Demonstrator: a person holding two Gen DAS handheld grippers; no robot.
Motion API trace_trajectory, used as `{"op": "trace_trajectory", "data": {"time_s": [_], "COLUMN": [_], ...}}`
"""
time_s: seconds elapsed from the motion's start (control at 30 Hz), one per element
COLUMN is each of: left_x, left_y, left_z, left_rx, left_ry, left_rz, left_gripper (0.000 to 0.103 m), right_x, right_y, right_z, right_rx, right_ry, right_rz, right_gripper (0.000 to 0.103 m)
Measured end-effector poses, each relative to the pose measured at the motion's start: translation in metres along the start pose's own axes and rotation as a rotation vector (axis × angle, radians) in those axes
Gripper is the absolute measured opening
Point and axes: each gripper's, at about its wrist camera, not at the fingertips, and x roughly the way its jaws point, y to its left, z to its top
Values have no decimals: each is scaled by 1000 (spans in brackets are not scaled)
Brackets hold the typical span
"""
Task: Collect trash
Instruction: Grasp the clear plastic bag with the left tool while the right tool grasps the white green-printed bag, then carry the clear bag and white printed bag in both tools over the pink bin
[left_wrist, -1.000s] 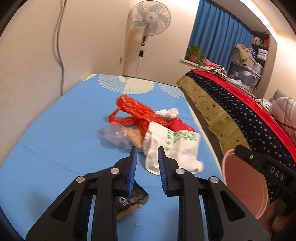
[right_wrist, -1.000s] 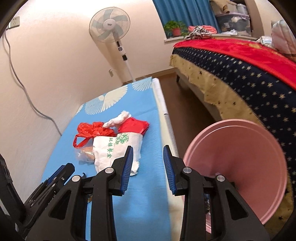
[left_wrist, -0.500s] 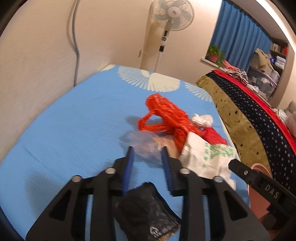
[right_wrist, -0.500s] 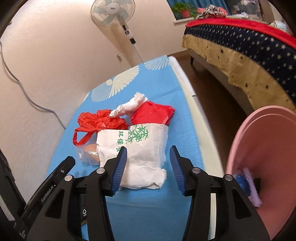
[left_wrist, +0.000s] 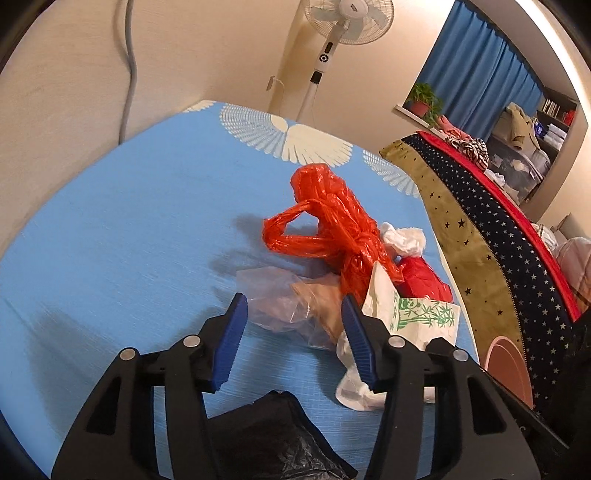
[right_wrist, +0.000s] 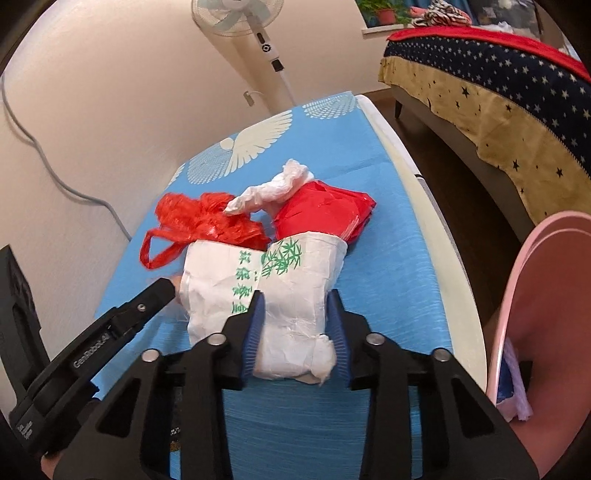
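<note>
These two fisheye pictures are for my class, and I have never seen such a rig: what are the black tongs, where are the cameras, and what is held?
A person holds a two-fingered grabber in each hand, with a camera on each looking along its fingers. One picture is from the left gripper, which is opening around a clear plastic bag without gripping it. The other is from the right gripper, closing on a white bag with green print. On the blue mat also lie an orange-red bag and a red packet. A pink bin stands beside.

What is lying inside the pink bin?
Inside the pink bin, near its bottom, a pale purple piece and something blue show. The rim and picture edge hide the rest.
</note>
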Motion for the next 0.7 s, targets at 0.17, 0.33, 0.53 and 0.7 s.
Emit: {"op": "trace_trajectory", "data": {"time_s": [0.17,0.33,0.53,0.7], "left_x": [-3,-15,-40,-63], "left_y": [-2,-6,-4,-9], "left_z": [0,1,3,0], "left_rx": [13,37,31,52], "left_ry": [0,-21,-65,-95], "left_rz": [-15,-3,7,5], "left_gripper": [7,1,1,1], "right_x": [-10,-27,-60,-88], "right_y": [5,12,13,12], "right_z": [3,6,8,5], "right_rx": [-29,-58,-67,-64], "right_ry": [-29,-58,-116,-150], "right_rz": [-3,3,-11,-22], "right_gripper": [19,14,12,12]}}
